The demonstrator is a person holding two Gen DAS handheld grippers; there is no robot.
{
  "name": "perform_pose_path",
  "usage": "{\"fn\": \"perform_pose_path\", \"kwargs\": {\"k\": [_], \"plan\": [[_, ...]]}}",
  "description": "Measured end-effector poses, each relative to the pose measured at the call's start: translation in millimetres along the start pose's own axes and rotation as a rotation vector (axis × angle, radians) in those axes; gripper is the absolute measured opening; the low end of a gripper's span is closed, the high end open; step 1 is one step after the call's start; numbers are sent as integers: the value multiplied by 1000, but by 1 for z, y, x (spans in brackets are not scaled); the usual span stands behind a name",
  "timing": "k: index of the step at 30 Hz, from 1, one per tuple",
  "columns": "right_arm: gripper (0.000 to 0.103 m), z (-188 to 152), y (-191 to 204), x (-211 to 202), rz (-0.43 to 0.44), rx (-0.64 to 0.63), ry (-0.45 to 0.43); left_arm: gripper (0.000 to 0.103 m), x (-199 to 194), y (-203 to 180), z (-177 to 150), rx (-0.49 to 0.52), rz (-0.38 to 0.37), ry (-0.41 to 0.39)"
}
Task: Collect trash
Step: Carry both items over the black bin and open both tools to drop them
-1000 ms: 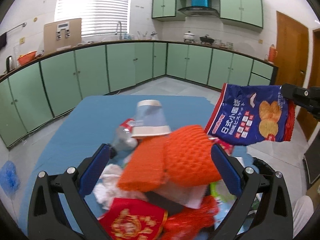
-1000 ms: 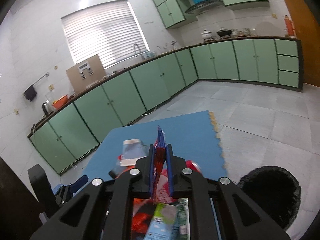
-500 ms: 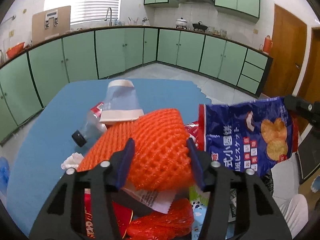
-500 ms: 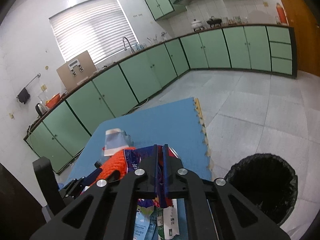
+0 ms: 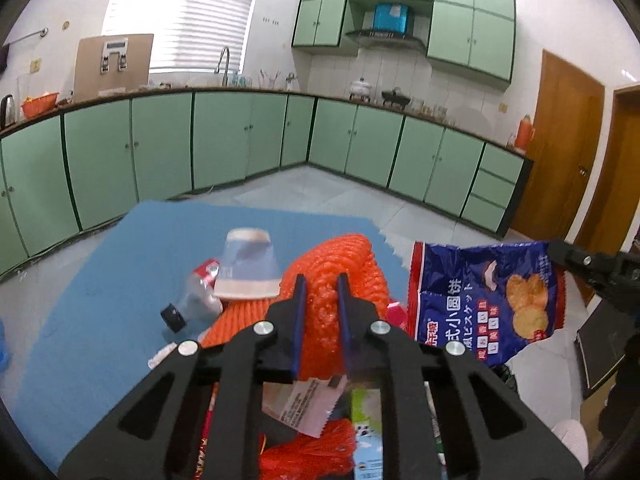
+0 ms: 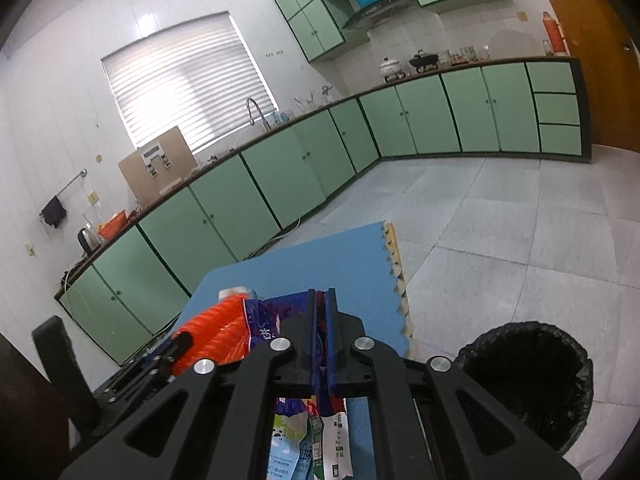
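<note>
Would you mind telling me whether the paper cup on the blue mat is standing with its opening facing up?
No, the paper cup sits upside down, its wide rim at the bottom, beside the orange foam net.

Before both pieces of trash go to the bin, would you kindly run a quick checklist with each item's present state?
1. Left gripper has just been closing and now squeezes the orange foam net sleeve: ok.
2. Right gripper clamps the blue crinkly snack bag: ok.
3. Black-lined round trash bin open: ok.
4. Bin has spare room: cannot tell.
5. Sleeve free of the upturned paper cup: cannot tell.
</note>
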State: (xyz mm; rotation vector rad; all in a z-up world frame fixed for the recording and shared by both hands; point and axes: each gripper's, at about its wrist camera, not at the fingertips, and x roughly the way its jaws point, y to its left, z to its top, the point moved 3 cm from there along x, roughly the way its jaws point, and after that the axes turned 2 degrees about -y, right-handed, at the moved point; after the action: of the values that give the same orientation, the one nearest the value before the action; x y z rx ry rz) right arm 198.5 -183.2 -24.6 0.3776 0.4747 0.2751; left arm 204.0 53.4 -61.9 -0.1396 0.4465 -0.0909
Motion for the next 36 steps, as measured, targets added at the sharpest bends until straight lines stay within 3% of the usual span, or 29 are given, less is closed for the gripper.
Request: {"fn": "perform_pose_path", "kwargs": {"k": [4, 9, 18, 27, 33, 36], "plan": [[4, 9, -12, -17, -33, -1, -42, 13, -11, -18, 14, 21, -39, -36], [4, 14, -47, -41, -122, 18, -78, 13, -2, -57, 13, 56, -119, -18], [4, 11, -130, -64, -350, 34, -71, 13, 56, -166, -23, 131, -313, 97], [4, -20, -221, -45, -521, 81, 13, 13, 128, -245, -84, 214, -391, 280], [4, -44, -264, -18, -568, 139, 102, 23, 166, -265, -114, 239, -401, 397], [8, -57, -273, -16, -583, 160, 123, 35, 175, -264, -122, 238, -405, 417]]}}
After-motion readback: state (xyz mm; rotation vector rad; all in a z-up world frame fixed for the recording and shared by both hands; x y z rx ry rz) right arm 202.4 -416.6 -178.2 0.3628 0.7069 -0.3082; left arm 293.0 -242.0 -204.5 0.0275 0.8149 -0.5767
